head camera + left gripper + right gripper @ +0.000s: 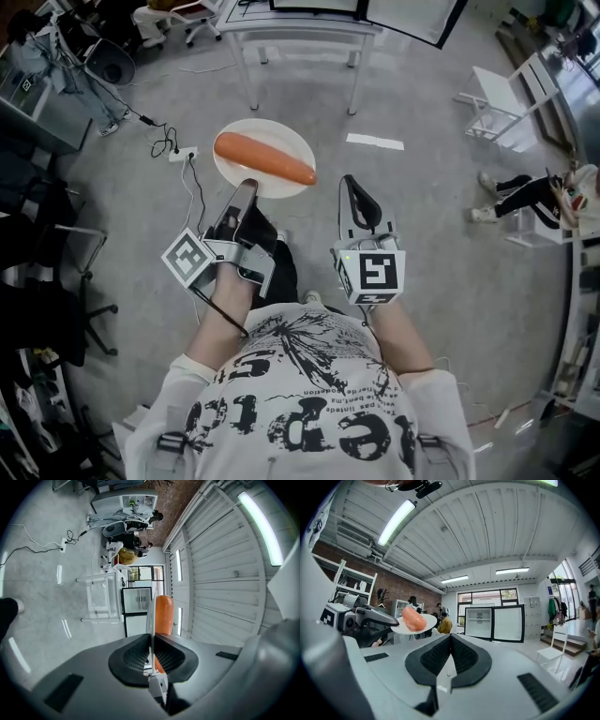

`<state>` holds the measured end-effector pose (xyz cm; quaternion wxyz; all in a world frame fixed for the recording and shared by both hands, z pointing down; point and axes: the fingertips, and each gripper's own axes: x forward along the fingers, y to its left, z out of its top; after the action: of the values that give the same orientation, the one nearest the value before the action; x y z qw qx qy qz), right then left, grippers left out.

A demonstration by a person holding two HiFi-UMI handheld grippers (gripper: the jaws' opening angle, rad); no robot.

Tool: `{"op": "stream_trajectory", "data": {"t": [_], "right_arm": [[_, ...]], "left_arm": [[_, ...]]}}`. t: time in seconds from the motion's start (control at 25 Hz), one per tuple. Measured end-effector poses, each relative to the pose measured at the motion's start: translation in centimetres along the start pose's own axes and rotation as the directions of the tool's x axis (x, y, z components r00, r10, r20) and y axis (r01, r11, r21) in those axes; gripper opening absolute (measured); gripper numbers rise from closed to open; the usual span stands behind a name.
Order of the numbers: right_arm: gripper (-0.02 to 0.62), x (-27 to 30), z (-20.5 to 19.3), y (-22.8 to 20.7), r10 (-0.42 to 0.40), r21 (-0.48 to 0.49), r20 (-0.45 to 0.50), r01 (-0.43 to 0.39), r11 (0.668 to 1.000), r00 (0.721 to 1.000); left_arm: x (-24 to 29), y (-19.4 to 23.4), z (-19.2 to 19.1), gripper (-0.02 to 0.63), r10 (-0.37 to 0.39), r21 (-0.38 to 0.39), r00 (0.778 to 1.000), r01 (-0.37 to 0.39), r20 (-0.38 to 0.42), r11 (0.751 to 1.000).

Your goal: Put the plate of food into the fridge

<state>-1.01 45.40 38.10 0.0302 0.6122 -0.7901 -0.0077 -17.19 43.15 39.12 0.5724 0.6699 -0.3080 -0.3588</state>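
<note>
A white plate (281,141) carrying a long orange piece of food (264,157) hangs over the floor in front of me. My left gripper (246,186) is shut on the plate's near rim. The left gripper view shows that rim edge-on (150,616) between the pads, with the food (164,616) beyond it. My right gripper (354,183) is held to the right of the plate, shut and empty. In the right gripper view the plate (427,620) and food (414,618) show at the left. Far ahead stands the fridge (478,623), its door (508,623) swung open.
A white table (300,37) stands ahead, and a white rack (497,103) at the right. A power strip with cables (183,153) lies on the floor left of the plate. Dark office chairs (56,253) crowd the left. A person (525,197) is at the right.
</note>
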Motion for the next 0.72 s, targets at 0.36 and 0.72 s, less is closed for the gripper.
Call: {"op": "stream_trajectory", "data": {"t": [0.36,0.72], "right_arm": [[0.002,10.1,0.9,-3.3,-0.044,-0.045,0.003,0.044,0.998,0.999],[0.002,24.9,3.8,-6.2,-0.077,-0.021,0.046,0.078,0.997,0.996]], "left_arm": [[10.5,1.4,5.4,0.028,-0.04,-0.036,0.998,0.038,-0.049,0.999],[23.3,1.5,14.6,0.028,-0.057,-0.021,0.995,0.055,-0.084,0.998]]}}
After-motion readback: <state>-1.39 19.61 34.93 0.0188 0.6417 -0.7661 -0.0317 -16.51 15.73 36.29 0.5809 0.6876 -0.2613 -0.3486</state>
